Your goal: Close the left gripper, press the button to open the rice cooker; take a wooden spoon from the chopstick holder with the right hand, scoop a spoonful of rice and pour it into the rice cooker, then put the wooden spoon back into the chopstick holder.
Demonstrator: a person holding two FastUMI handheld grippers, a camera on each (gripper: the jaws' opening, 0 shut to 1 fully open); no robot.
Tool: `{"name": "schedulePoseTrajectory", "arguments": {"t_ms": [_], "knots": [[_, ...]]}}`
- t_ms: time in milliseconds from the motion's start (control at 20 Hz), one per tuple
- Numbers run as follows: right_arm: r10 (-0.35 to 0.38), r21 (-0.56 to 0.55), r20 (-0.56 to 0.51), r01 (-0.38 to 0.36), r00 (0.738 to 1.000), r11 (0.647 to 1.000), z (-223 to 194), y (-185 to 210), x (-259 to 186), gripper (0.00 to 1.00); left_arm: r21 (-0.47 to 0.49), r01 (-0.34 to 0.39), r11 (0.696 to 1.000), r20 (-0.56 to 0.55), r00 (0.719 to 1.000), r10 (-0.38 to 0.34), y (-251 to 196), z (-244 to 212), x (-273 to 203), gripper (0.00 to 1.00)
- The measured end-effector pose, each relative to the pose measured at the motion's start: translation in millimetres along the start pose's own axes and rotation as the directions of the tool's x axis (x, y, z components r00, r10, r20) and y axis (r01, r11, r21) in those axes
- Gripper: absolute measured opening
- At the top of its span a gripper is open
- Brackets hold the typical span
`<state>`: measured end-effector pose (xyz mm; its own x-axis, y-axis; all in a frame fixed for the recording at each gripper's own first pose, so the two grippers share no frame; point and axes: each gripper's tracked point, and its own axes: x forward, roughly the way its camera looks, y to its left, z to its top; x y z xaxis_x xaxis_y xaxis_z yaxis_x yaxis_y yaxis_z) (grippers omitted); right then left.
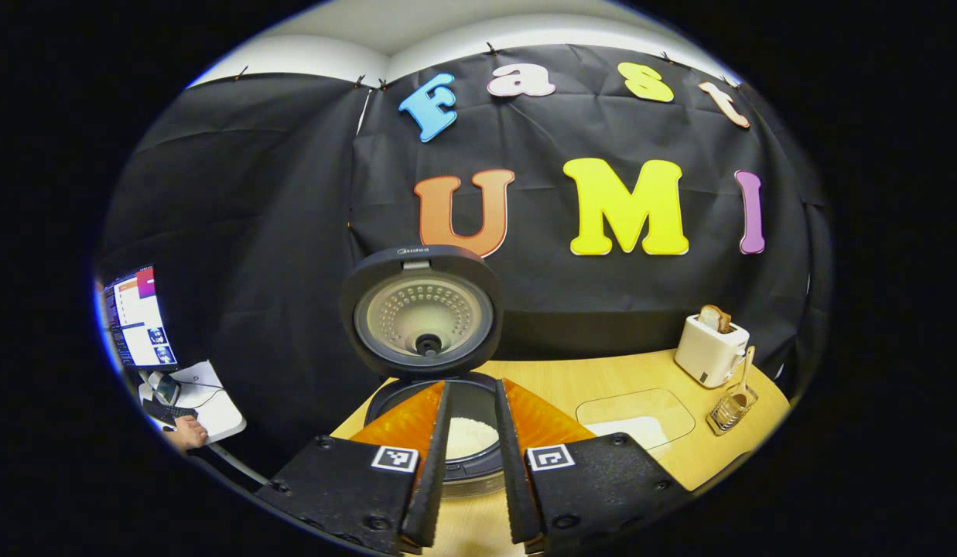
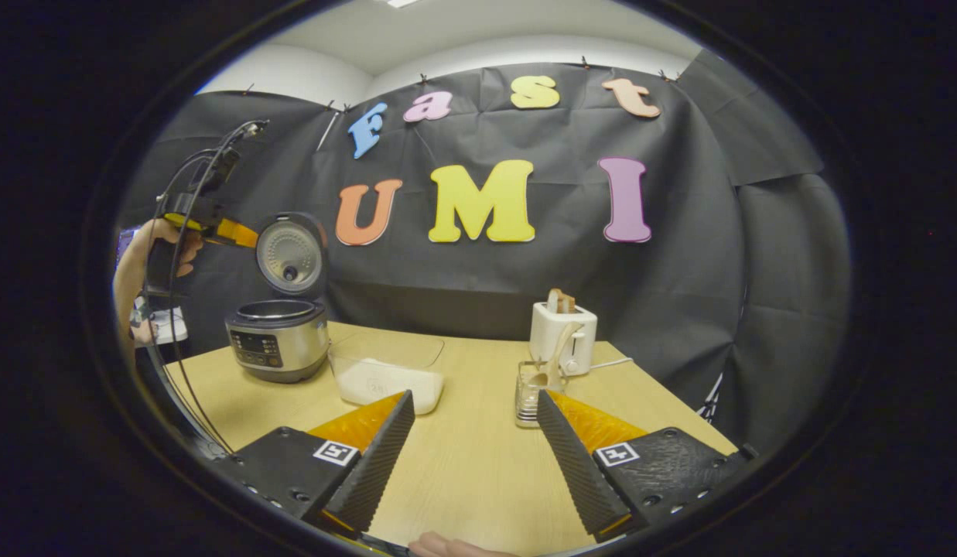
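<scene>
The right gripper [image 2: 472, 422], fingers spread apart, faces the wooden spoon [image 2: 559, 348] in the chopstick holder [image 2: 531, 398], while the left gripper [image 1: 472, 429], fingers slightly parted, hovers over the open rice cooker [image 1: 424, 340].

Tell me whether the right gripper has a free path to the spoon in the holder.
Probably yes. The right gripper is open, and the spoon stands in the holder just ahead, with bare table between. The toaster sits behind it.

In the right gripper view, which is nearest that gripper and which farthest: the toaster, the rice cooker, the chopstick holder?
1. Chopstick holder, just ahead, slightly right.
2. Toaster, directly behind the holder.
3. Rice cooker, far left on the table, lid up.
</scene>
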<state>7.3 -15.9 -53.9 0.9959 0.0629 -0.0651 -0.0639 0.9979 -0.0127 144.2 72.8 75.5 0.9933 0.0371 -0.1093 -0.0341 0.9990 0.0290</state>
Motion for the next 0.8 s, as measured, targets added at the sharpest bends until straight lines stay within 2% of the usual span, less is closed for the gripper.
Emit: {"name": "schedulePoseTrajectory", "arguments": {"t_ms": [50, 100, 200, 250, 300, 450, 800], "knots": [[-0.004, 0.0, -0.002, 0.004, 1.0, 1.0, -0.1, -1.8, -0.4, 0.95, -0.001, 0.027, 1.0, 0.01, 1.0, -0.027, -9.0, 0.4, -7.1, 0.48], [-0.008, 0.0, -0.003, 0.008, 1.0, 1.0, -0.3, -3.1, 0.2, 0.95, 0.001, 0.042, 0.999, 0.01, 0.999, -0.042, -14.9, -3.4, -11.8, 0.49], [-0.02, 0.0, -0.003, 0.02, 1.0, 1.0, 0.9, -8.0, 0.1, 0.95, 0.019, 0.052, 0.998, 0.017, 0.998, -0.053, -21.7, -9.9, -19.7, 0.77], [-0.028, -0.002, -0.002, 0.028, 1.0, 1.0, 2.7, -11.1, 1.0, 0.97, 0.025, 0.057, 0.998, 0.026, 0.998, -0.058, -26.4, -13.4, -23.5, 0.81], [-0.04, -0.002, -0.002, 0.04, 0.999, 0.999, 2.3, -15.6, 1.5, 0.97, 0.03, 0.077, 0.997, 0.033, 0.996, -0.078, -35.3, -17.0, -29.3, 0.9], [-0.067, 0.002, -0.003, 0.067, 0.998, 0.998, 5.5, -28.3, 5.3, 0.95, 0.011, 0.129, 0.992, 0.075, 0.989, -0.13, -58.2, -34.0, -38.8, 0.99], [-0.137, -0.005, -0.004, 0.137, 0.991, 0.991, 16.7, -72.9, 36.3, 0.95, -0.003, 0.104, 0.995, 0.126, 0.987, -0.103, -71.1, -70.2, -67.0, 1.0]]}}
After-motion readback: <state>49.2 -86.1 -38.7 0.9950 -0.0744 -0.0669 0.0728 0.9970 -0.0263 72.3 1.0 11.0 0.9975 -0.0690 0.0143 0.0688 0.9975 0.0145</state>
